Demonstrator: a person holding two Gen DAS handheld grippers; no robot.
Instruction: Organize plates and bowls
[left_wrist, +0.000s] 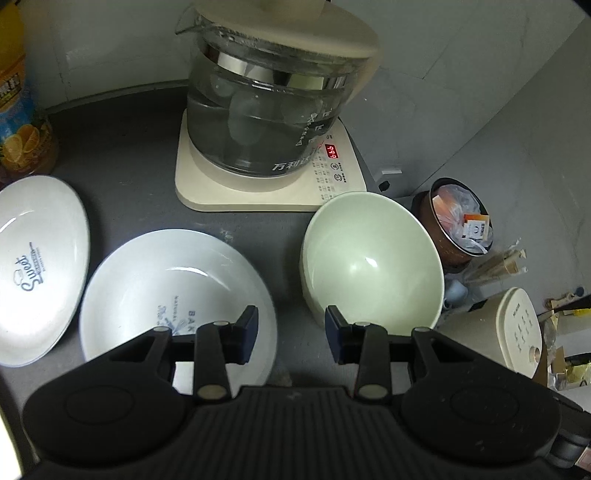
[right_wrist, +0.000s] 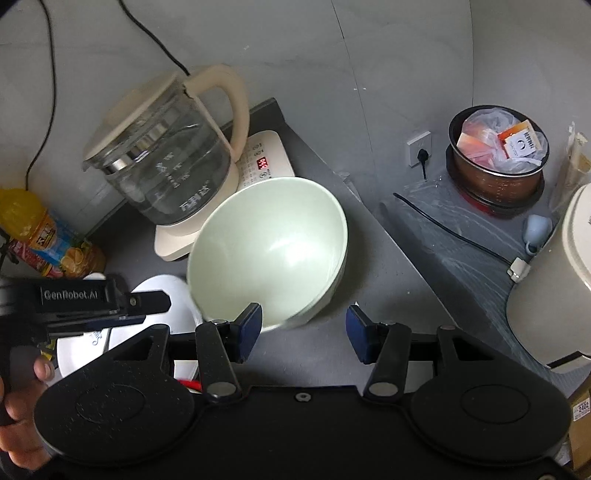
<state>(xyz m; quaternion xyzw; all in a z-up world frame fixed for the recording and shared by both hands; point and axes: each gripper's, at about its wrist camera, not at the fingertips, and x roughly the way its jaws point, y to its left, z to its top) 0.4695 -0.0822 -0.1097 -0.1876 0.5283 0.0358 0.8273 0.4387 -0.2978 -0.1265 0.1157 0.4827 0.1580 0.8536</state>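
A pale green bowl (left_wrist: 373, 258) stands on the grey counter, right of a white plate with blue lettering (left_wrist: 173, 291). A second white plate marked "Sweet" (left_wrist: 37, 266) lies at the far left. My left gripper (left_wrist: 291, 332) is open and empty, hovering over the gap between the lettered plate and the green bowl. In the right wrist view the green bowl (right_wrist: 269, 247) sits just ahead, and my right gripper (right_wrist: 303, 332) is open and empty, with its left finger over the bowl's near rim. The white plate (right_wrist: 162, 295) shows partly behind the left gripper's body (right_wrist: 85, 299).
A glass kettle on a cream base (left_wrist: 269, 110) stands behind the dishes. An orange juice bottle (left_wrist: 18, 110) is at the back left. Below the counter edge to the right are a brown bin (right_wrist: 498, 162), a cream rice cooker (right_wrist: 554, 288) and a black cable (right_wrist: 461, 236).
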